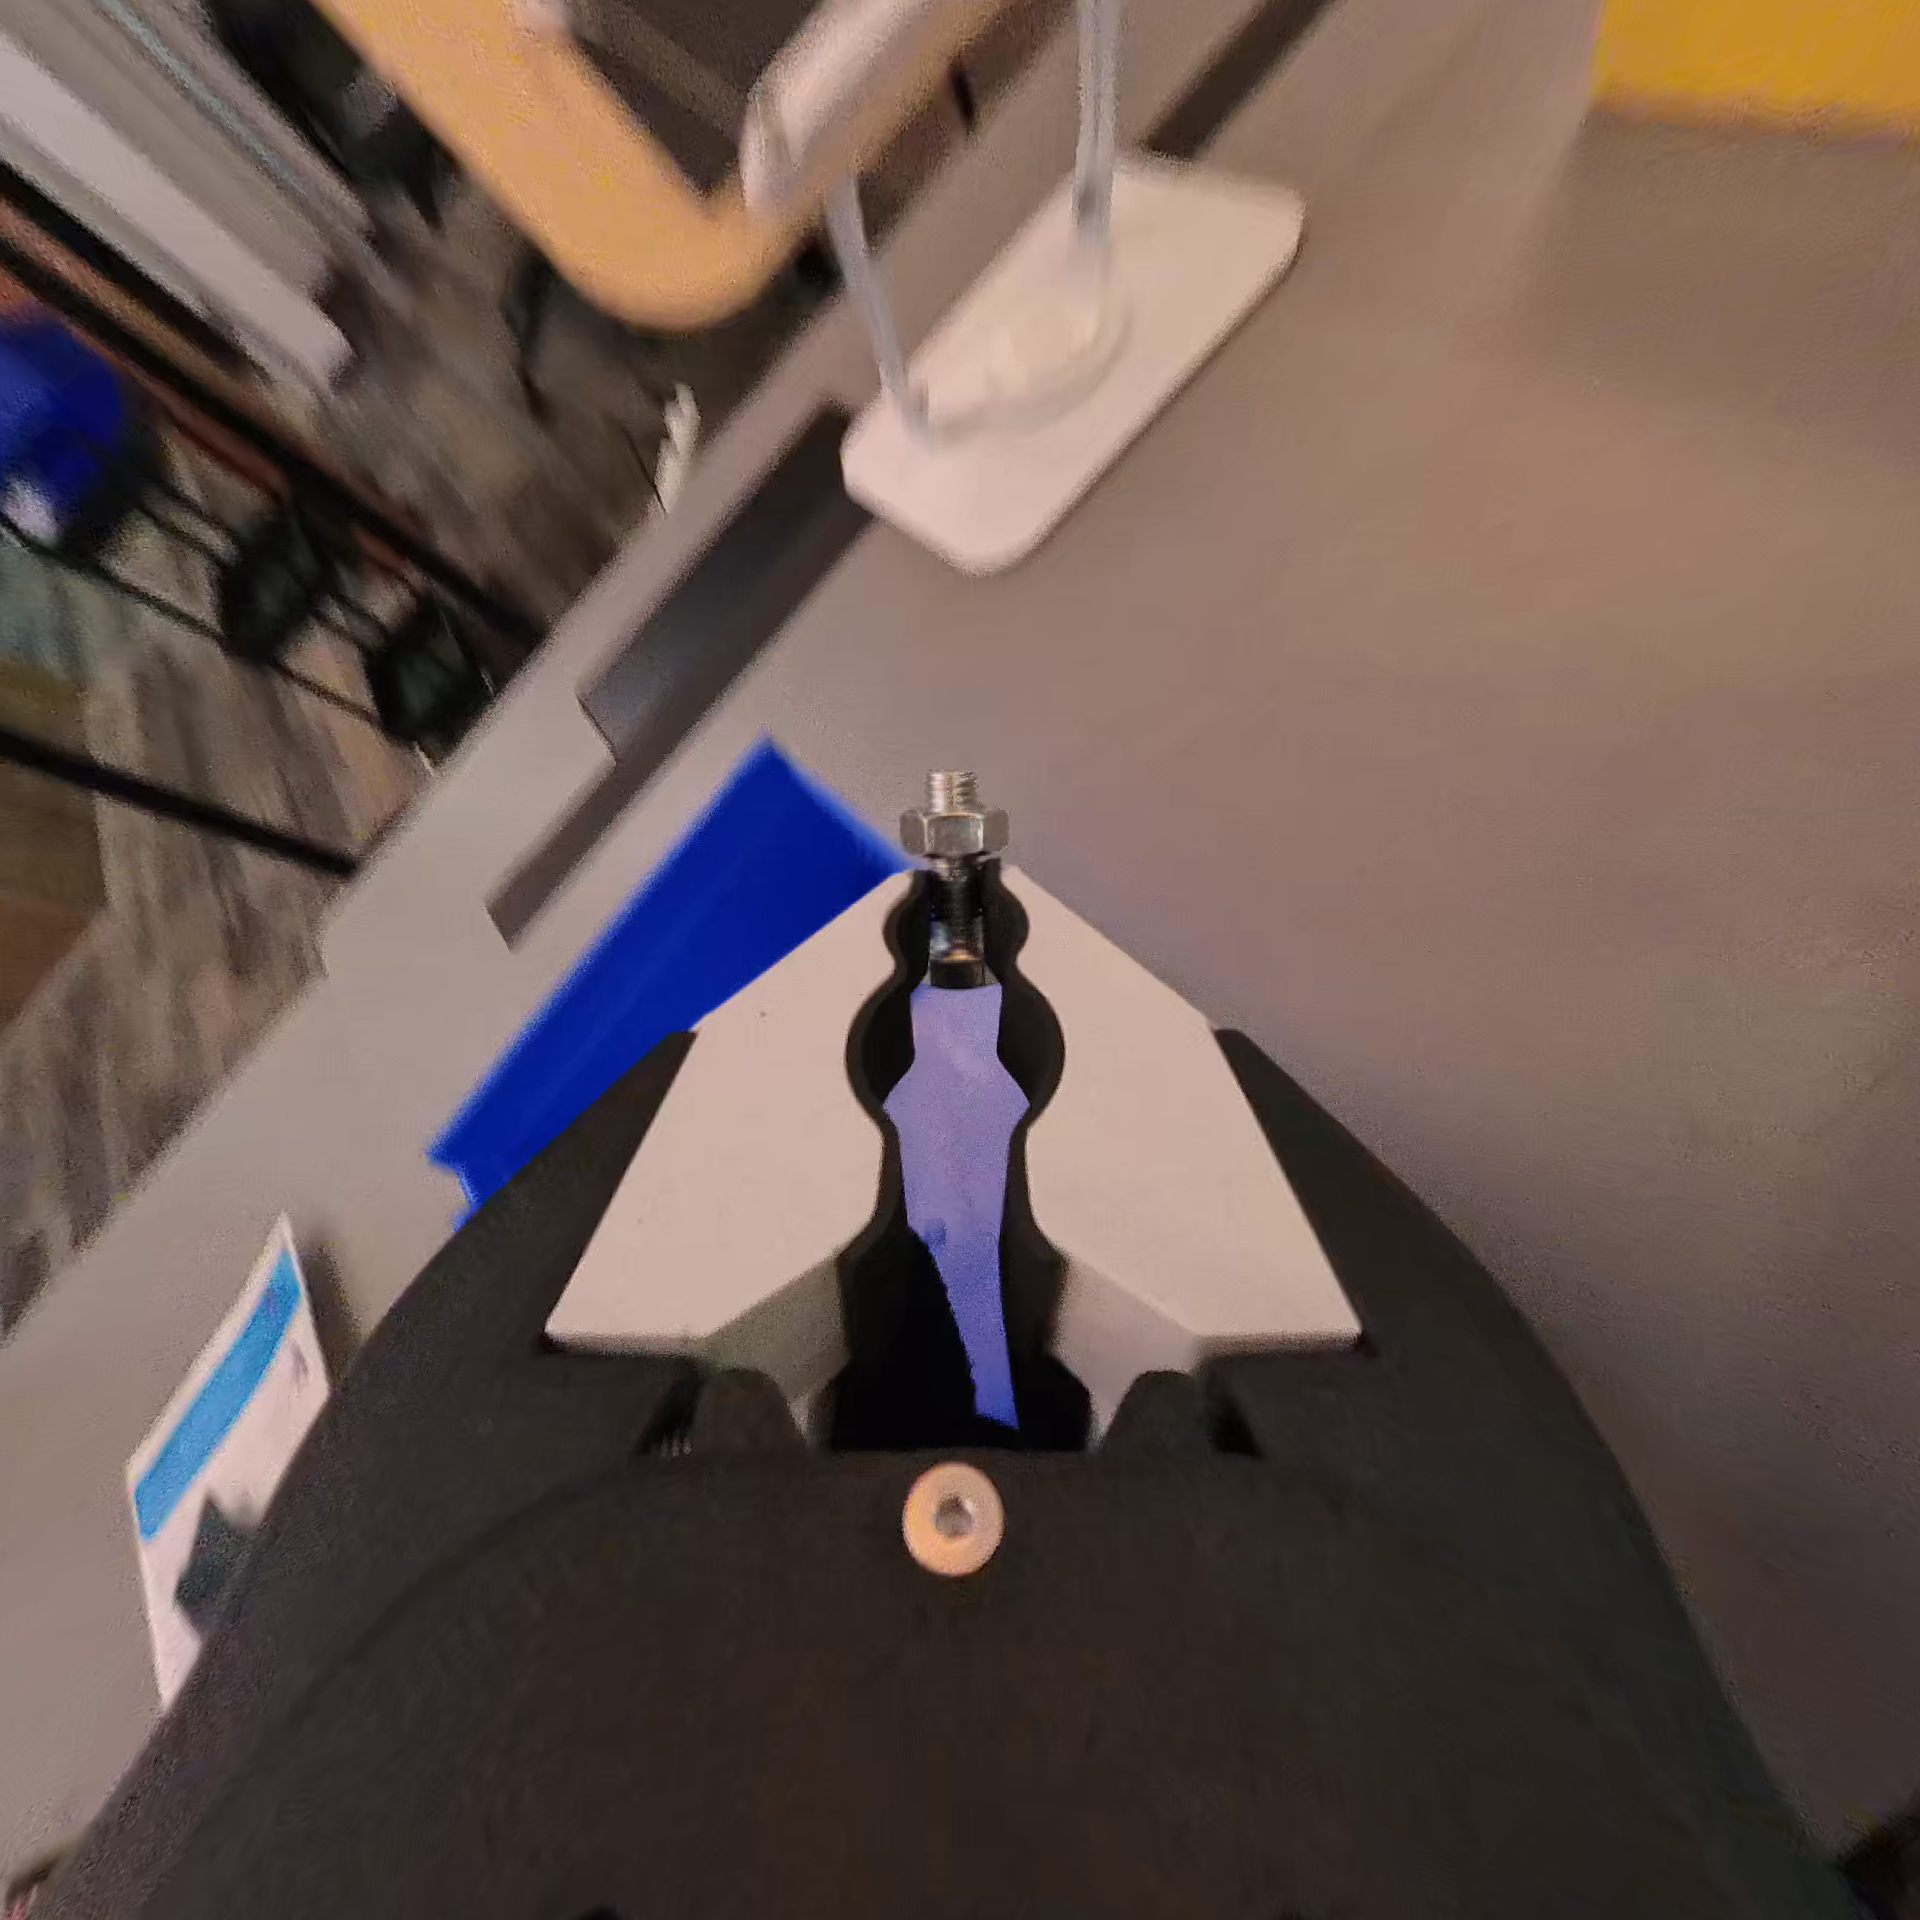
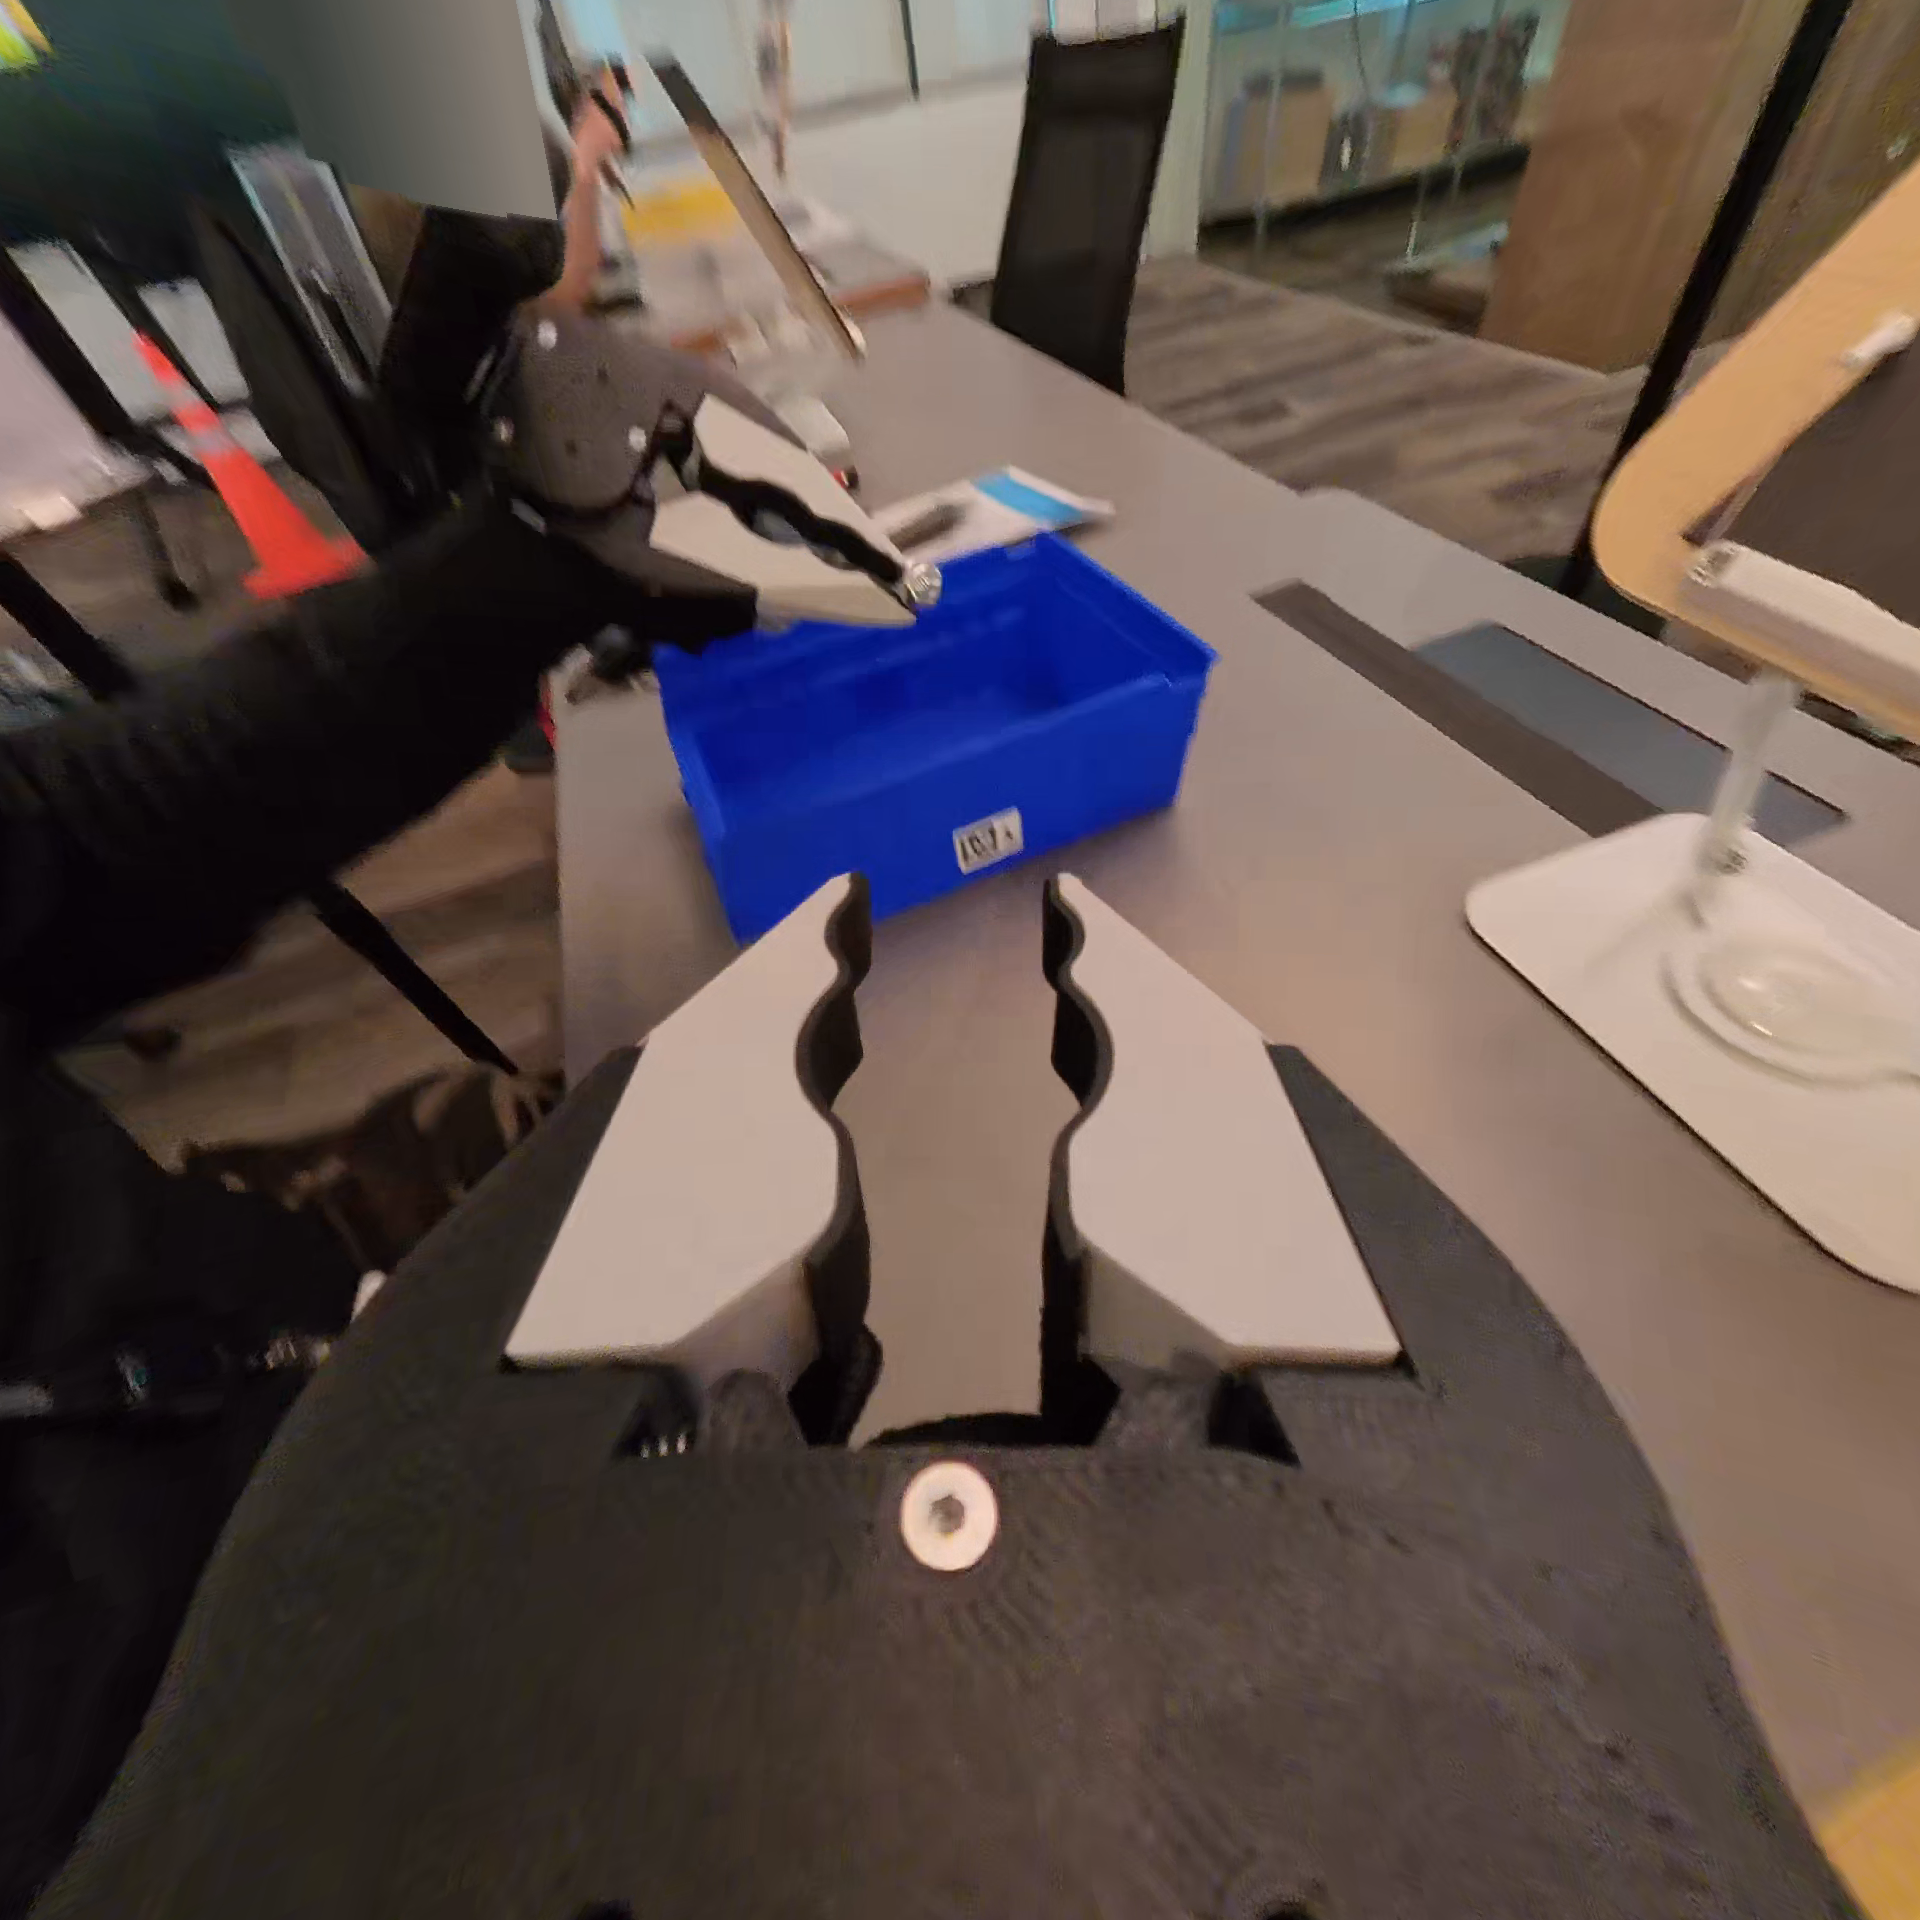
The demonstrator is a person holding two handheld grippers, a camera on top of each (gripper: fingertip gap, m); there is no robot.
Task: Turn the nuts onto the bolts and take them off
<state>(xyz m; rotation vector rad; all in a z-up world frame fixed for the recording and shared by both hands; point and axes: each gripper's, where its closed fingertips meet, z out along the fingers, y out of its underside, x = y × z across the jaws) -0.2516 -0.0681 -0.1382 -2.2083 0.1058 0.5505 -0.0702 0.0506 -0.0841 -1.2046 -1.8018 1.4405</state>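
Left wrist view: the left gripper (image 1: 954, 883) is clenched on a bolt (image 1: 957, 914) whose nut (image 1: 953, 829) sits just past the fingertips, held above the blue bin (image 1: 717, 935). The right gripper (image 2: 954, 904) hangs released and empty over the grey table (image 2: 1351, 883), near the bin.

Bare desk (image 2: 956, 1091) lies open ahead of the right tool (image 2: 954, 914), up to the blue bin (image 2: 935, 769). Left tool (image 2: 904, 597) hangs over the bin's near-left corner, partly blocking entry there. White stand base (image 2: 1621, 1039) occupies the desk's right side; the lane between bin and base is clear.
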